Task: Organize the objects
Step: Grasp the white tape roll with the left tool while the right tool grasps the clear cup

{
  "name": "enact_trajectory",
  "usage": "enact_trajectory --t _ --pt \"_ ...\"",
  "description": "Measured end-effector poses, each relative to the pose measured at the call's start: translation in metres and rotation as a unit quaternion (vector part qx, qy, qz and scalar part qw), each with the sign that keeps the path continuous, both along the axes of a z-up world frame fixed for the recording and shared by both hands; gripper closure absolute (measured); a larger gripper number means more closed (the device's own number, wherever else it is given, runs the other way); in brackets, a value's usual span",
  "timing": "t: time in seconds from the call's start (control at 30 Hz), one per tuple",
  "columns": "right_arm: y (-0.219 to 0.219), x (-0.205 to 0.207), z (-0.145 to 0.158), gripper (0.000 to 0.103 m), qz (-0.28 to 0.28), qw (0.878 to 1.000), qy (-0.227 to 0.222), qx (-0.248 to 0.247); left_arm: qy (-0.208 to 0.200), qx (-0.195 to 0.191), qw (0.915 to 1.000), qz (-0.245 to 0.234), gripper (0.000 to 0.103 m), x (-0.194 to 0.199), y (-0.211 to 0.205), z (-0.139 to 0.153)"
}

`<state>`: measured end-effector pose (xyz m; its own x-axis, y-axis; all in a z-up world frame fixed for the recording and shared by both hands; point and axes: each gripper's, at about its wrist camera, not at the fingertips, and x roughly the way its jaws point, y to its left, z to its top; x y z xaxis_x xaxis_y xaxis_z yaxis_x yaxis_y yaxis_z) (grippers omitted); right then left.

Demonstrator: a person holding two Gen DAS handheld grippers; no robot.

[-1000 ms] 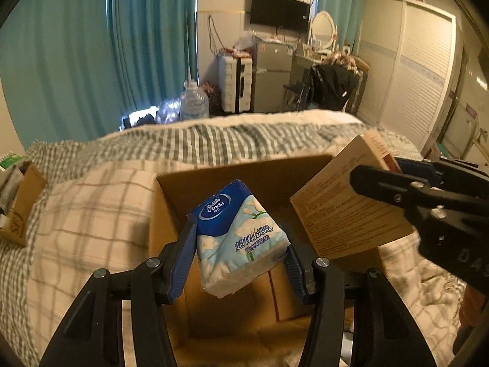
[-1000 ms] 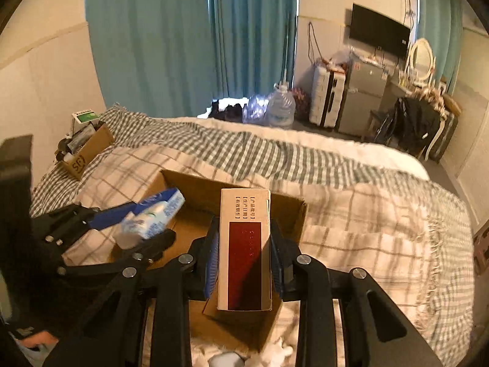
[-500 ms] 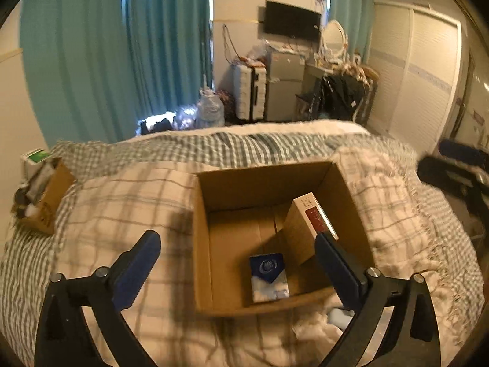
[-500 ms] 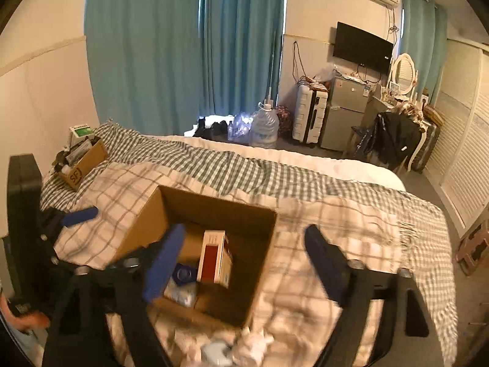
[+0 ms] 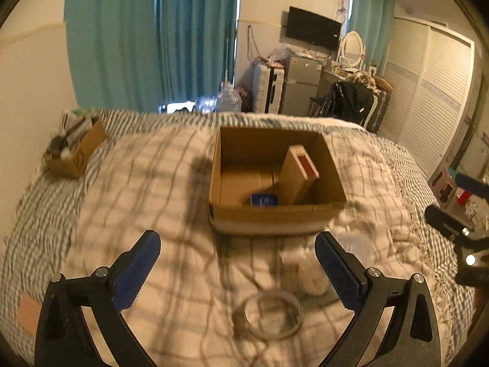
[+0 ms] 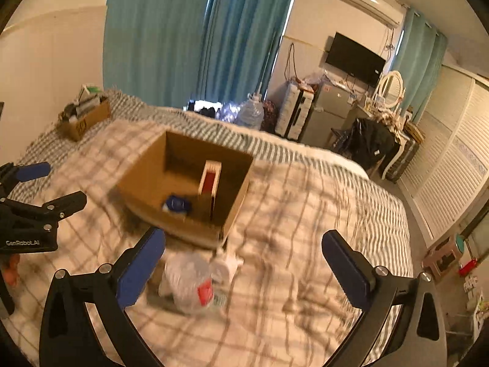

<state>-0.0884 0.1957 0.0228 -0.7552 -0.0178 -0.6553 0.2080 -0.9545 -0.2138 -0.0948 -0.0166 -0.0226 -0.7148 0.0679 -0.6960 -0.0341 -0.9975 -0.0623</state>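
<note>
An open cardboard box (image 5: 275, 214) (image 6: 146, 183) sits on the plaid bed. Inside it lean a tan carton with a red panel (image 5: 298, 174) (image 6: 209, 183) and a blue tissue pack (image 5: 264, 199) (image 6: 177, 205). My left gripper (image 5: 237, 260) is open and empty, held back from the box's near wall. A clear tape ring (image 5: 270, 315) and white crumpled items (image 5: 308, 275) lie below it. My right gripper (image 6: 244, 253) is open and empty, above a clear plastic bag with a red spot (image 6: 191, 281) and a white item (image 6: 224, 267).
A small cardboard box of clutter (image 5: 75, 153) (image 6: 84, 117) stands at the bed's far left. The other gripper shows at each view's edge (image 5: 458, 229) (image 6: 33, 211). Beyond the bed are teal curtains, a water jug (image 5: 227, 101), a fridge and a wardrobe.
Both grippers opened and dropped the tissue pack and the carton into the box, then pulled back and away; loose items in front of the box came into view.
</note>
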Motion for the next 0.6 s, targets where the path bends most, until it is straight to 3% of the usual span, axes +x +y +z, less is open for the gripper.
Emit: enact_trajectory --t 0.23,0.3,0.4,0.6 --pt "0.0 0.009 -0.071 0.0 -0.022 0.999 -0.042 0.018 -0.043 -0.002 0.9988 0.024 0.0 0.021 0.01 -0.062" --pt "0.004 0.008 -0.09 0.0 -0.02 0.998 -0.062 -0.003 -0.071 0.006 0.9973 0.021 0.0 0.022 0.013 -0.081" --pt "0.01 0.006 -0.109 0.0 -0.026 0.996 -0.086 -0.03 -0.098 0.015 0.9951 0.008 0.0 0.024 0.019 -0.102" --pt "0.018 -0.002 -0.123 0.0 -0.038 0.991 -0.111 -0.061 -0.135 -0.013 0.9896 -0.048 0.0 0.024 0.052 -0.129"
